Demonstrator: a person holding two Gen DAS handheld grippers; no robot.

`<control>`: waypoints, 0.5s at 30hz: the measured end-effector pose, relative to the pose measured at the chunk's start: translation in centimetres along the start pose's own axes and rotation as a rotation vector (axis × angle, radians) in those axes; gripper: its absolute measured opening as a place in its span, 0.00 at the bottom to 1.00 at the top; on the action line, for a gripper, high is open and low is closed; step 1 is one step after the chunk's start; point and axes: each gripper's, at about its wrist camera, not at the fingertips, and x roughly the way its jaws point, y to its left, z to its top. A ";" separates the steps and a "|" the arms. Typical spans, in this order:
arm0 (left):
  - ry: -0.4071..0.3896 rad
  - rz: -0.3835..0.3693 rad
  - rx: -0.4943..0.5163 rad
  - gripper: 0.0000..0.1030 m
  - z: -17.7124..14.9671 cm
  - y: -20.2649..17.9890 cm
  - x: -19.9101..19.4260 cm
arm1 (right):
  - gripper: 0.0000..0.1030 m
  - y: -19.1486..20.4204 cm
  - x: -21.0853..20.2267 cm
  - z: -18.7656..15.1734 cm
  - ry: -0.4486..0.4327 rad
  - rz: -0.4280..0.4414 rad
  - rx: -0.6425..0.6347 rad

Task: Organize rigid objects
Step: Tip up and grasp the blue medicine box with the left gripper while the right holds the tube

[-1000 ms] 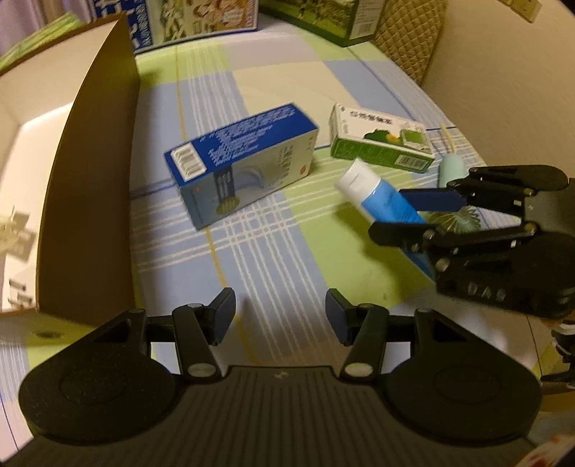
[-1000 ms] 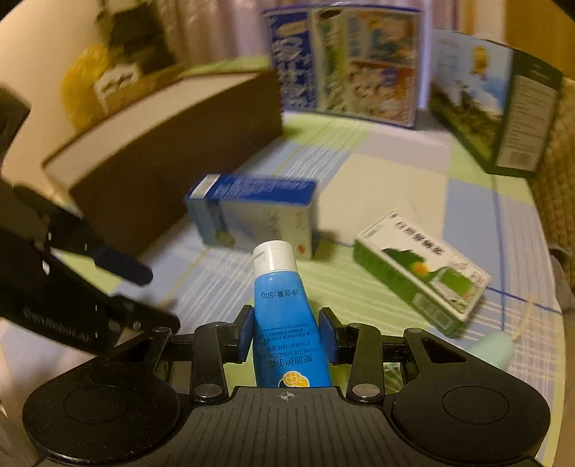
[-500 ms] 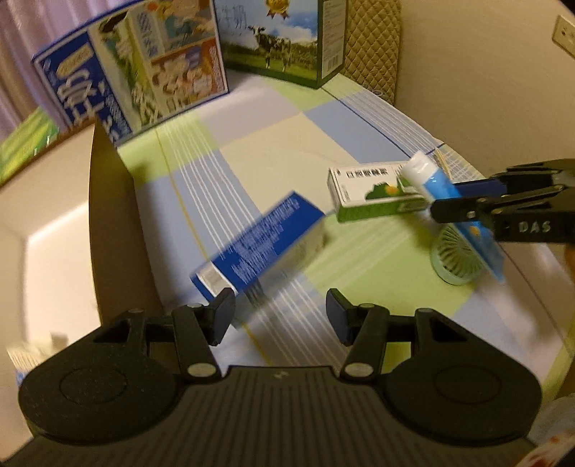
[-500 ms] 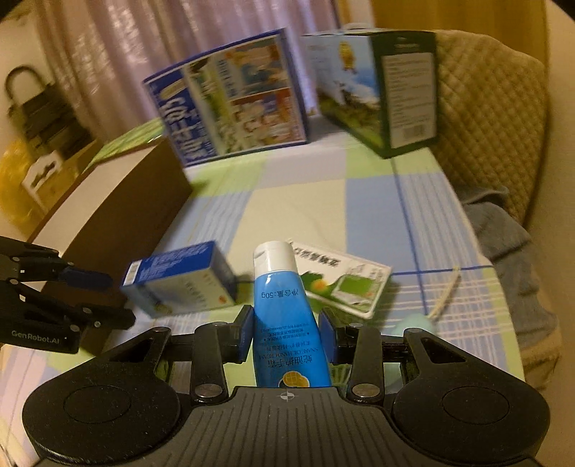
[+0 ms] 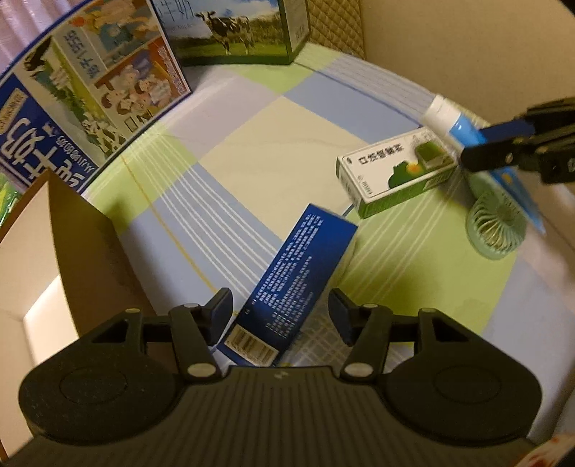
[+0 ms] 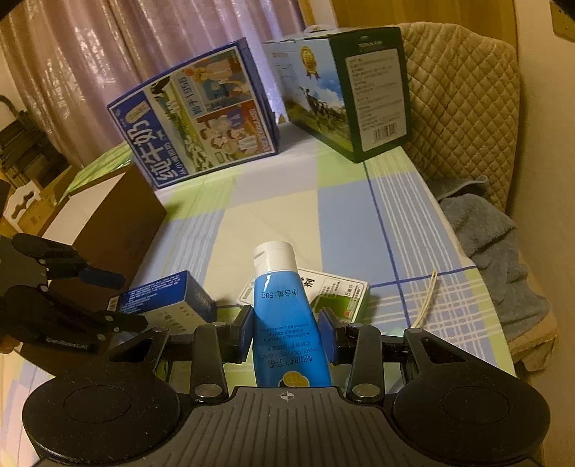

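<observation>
Far left I see the open cardboard box (image 5: 82, 251), brown wall facing the checked tabletop (image 5: 294, 151); inside only a pale floor shows, contents too blurred to call. Behind it a big blue milk carton (image 5: 90, 89) stands at the far edge, with the green cow carton (image 5: 237, 32) to its right.

My left tongs (image 5: 278, 312) hang over the near end of the dark blue box (image 5: 298, 280), which lies flat on the tabletop and runs away from me towards the far right. The tongs are spreading, and the box end sits in the gap between them. The pads are clear of its sides, so no grip.

Further right, the green-and-white box (image 5: 391, 176) lies flat, well apart from the blue one. Just beside it on the right is a small mint fan (image 5: 496, 230), face up.

My right tongs (image 6: 285, 334) are clamped on the blue tube (image 6: 284, 316). The pads (image 6: 244, 332) press both flanks, the white cap points away from me, and the tube is off the tabletop. In the left wrist view the tube (image 5: 463, 125) hangs above the fan and the right end of the green-and-white box.

Far right edge: a cream cord (image 6: 426, 298) on the cloth, a grey-blue towel (image 6: 496, 251) and a quilted cushion (image 6: 463, 100) past the tabletop.
</observation>
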 end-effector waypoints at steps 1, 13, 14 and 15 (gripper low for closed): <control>0.008 -0.007 0.000 0.52 0.0 0.1 0.3 | 0.35 -0.1 0.1 0.0 0.002 -0.002 0.003; 0.037 -0.111 -0.163 0.38 0.1 0.2 0.3 | 0.35 -0.6 0.9 -0.1 0.032 -0.019 0.011; 0.042 -0.111 -0.188 0.37 0.1 0.1 0.3 | 0.35 -0.6 0.9 -0.1 0.032 -0.020 0.012; 0.050 -0.108 -0.224 0.37 0.0 0.1 0.2 | 0.35 -0.6 0.9 -0.1 0.032 -0.019 0.011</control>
